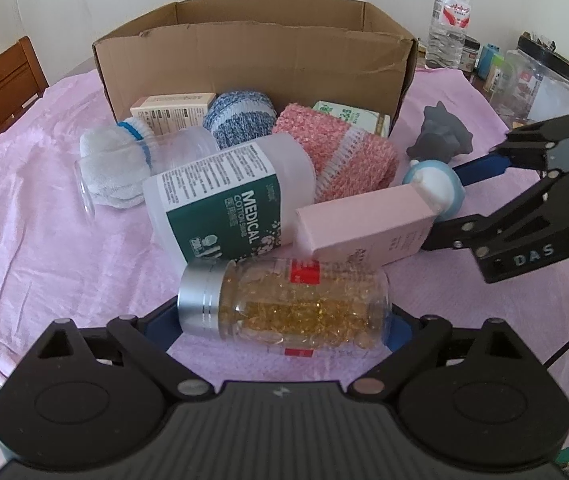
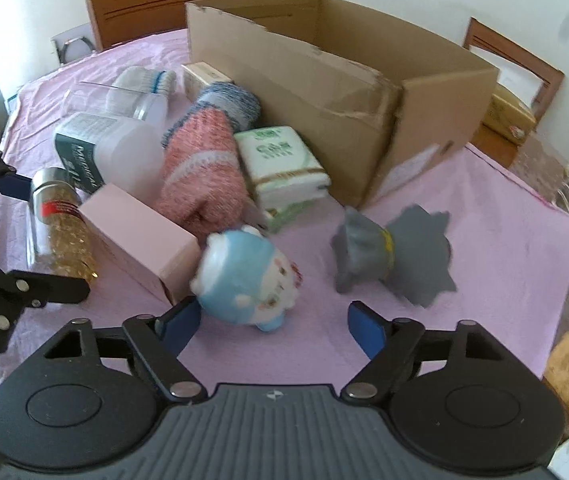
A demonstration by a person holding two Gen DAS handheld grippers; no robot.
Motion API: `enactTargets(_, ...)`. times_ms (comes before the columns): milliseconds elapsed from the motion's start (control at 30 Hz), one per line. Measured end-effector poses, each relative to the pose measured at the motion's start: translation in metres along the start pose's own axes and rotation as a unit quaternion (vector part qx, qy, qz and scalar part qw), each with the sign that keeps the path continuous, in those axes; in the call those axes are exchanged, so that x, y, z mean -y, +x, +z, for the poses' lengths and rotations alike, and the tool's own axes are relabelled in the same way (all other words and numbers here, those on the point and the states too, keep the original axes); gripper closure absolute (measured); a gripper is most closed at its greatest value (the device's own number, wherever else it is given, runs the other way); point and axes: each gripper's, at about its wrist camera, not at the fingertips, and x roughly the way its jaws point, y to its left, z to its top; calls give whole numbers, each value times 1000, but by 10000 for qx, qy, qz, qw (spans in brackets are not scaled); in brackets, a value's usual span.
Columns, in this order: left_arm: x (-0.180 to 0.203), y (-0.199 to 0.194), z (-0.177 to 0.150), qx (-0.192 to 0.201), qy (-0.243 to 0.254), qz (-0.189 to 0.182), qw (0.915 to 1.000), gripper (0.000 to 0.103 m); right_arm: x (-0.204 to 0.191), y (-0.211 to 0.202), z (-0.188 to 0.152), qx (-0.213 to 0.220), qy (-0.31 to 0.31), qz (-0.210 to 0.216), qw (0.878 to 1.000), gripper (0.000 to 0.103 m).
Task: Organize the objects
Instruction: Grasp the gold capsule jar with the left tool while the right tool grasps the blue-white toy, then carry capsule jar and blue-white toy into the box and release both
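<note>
A bottle of gold capsules [image 1: 296,304] lies on its side on the pink cloth. My left gripper [image 1: 284,322] is shut on it, one blue pad at the silver cap and the other at the base. A blue-and-white toy figure [image 2: 244,280] lies between the fingers of my right gripper [image 2: 272,326], which is open: the left finger touches the toy and the right finger stands apart from it. A grey toy [image 2: 388,256] lies just right of it. A pink carton [image 2: 136,236] lies between bottle and figure. An open cardboard box [image 1: 252,60] stands behind the pile.
The pile also holds a cotton swab tub [image 1: 228,204], a pink knit roll [image 1: 336,148], a blue knit roll [image 1: 240,116], a white sock in a clear jar [image 1: 116,168] and a tissue pack [image 2: 280,164]. A water bottle [image 1: 448,20] and jars [image 1: 532,80] stand far right. Wooden chairs [image 2: 156,4] ring the table.
</note>
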Motion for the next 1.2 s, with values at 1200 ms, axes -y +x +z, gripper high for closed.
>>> enactTargets(1200, -9, -44, 40, -658, 535, -659, 9942, 10, -6, -44, 29, -148, 66, 181, 9997, 46)
